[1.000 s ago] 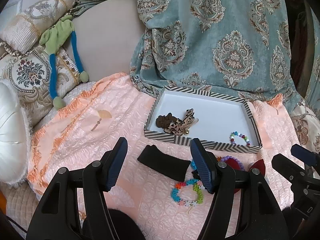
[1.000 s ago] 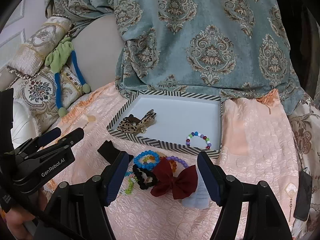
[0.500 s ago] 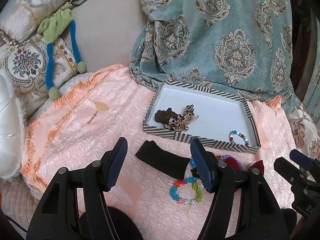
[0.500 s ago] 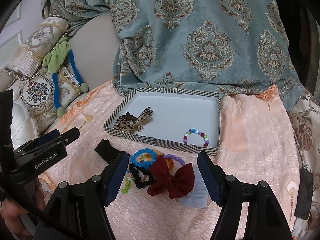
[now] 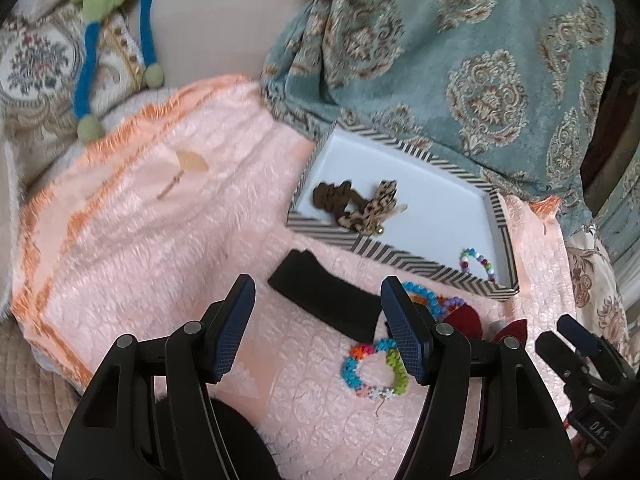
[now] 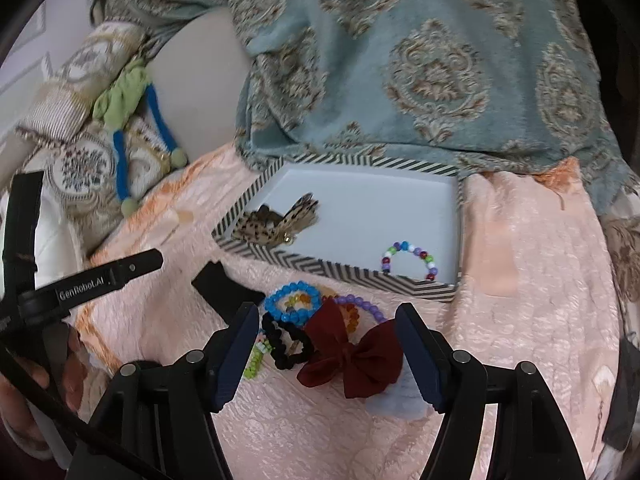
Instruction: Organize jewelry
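Observation:
A striped tray (image 5: 392, 252) (image 6: 332, 270) lies on a pink cloth. It holds a leopard-print bow (image 5: 372, 208) (image 6: 280, 220), a brown scrunchie (image 5: 328, 196) and a beaded bracelet (image 5: 478, 262) (image 6: 408, 258). In front of the tray lie a black band (image 5: 324, 294) (image 6: 218, 286), a multicolour bracelet (image 5: 374, 368), a blue bead bracelet (image 6: 292, 302), a black scrunchie (image 6: 286, 344) and a dark red bow (image 6: 352, 354). My left gripper (image 5: 316, 326) is open above the black band. My right gripper (image 6: 326, 354) is open around the red bow and black scrunchie, touching neither.
A teal patterned blanket (image 5: 460, 48) hangs behind the tray. Embroidered cushions (image 5: 36, 60) and a green-and-blue plush toy (image 5: 116, 8) sit at the left. A small gold leaf piece (image 5: 188, 164) lies on the pink cloth (image 5: 140, 220). The left gripper shows in the right wrist view (image 6: 92, 280).
Both grippers have moved forward and down toward the items in front of the tray. Both stayed open and nothing was picked up.

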Available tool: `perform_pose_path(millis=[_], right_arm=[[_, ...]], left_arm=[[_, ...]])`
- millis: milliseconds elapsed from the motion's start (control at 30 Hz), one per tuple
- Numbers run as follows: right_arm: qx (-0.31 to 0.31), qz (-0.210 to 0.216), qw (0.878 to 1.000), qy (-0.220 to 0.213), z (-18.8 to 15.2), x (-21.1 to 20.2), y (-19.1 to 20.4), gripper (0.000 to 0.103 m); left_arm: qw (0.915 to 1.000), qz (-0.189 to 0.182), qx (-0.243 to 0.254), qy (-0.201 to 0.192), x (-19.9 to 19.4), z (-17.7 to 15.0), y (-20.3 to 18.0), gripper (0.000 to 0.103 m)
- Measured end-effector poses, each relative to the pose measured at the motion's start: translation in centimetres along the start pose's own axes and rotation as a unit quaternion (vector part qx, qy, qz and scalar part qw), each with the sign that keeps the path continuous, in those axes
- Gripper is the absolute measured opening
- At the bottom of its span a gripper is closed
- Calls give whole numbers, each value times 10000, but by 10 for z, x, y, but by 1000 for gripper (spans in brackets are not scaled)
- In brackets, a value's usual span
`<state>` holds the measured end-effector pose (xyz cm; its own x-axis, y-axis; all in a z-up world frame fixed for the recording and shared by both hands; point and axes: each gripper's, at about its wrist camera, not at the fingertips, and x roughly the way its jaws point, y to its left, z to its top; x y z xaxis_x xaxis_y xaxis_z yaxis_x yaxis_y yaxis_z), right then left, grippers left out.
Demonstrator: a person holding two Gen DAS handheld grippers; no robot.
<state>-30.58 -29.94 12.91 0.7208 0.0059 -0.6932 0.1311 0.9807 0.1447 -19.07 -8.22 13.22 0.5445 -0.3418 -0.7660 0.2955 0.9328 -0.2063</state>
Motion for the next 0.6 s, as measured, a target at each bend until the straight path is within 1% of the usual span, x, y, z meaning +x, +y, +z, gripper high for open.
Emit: perform_pose_path(millis=[67,233,433,500,600], right_arm=[[-123,68,9998,126,1,11,3,54],[-438,210,9978,443,7,47,10,47],[-642,305,9942,805,16,88,15,47],[-731,306,9925,933,18,102,18,47],[-860,313,9903,1050,18,116,21,47]], left_arm=[[9999,-17,-63,139,8,-2,4,66],[9984,-90,-383,417,30,-6,17,67],[9927,-179,-927,753,58,-2,34,68],[9910,-174,-1032,838,68,-1,36,68],[9900,-73,-1093,886,78,0,38,68]])
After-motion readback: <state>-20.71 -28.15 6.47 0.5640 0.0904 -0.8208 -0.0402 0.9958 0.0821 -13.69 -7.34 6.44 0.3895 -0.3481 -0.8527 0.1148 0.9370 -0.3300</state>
